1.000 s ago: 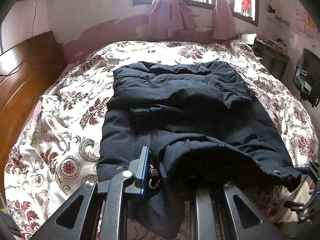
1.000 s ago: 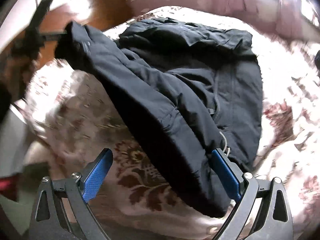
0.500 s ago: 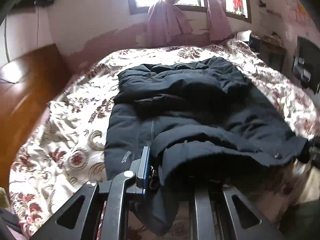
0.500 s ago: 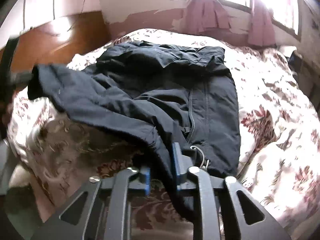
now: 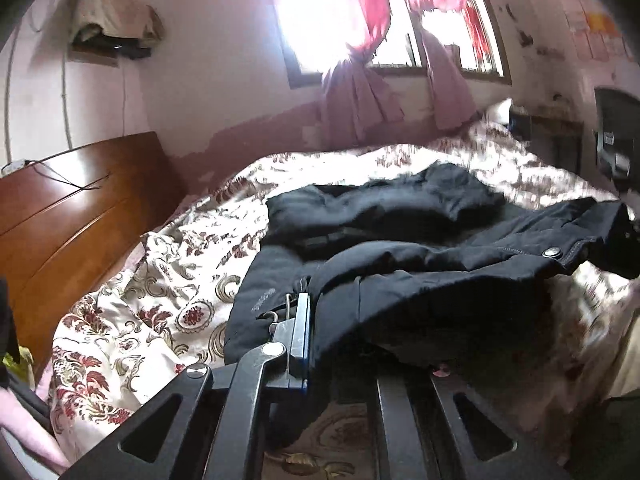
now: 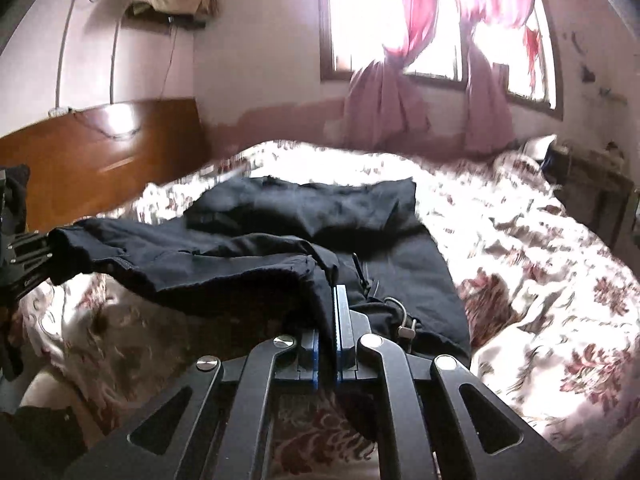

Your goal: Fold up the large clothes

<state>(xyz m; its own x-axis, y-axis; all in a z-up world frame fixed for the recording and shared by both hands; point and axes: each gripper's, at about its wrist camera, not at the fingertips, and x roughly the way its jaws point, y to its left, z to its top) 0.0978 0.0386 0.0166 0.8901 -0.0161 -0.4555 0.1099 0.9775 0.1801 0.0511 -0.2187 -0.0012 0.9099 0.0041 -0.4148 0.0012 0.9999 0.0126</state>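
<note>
Hem lifted higher; both claws just closed, pinching jacket point(image 6: 280, 264): left claw point(image 5: 320, 332), right claw point(image 6: 334, 320); snap button point(image 5: 551, 253) only left view.

A black jacket point(image 5: 420, 264) lies on a cream bedspread point(image 5: 160, 300) patterned with dark red flowers and gold scrolls. Beside the bedspread stands a reddish-brown wooden headboard point(image 5: 72, 216); beyond it hang pink curtains point(image 6: 384, 108).

Jacket point(image 5: 400, 240) on bed point(image 5: 160, 300)
</note>
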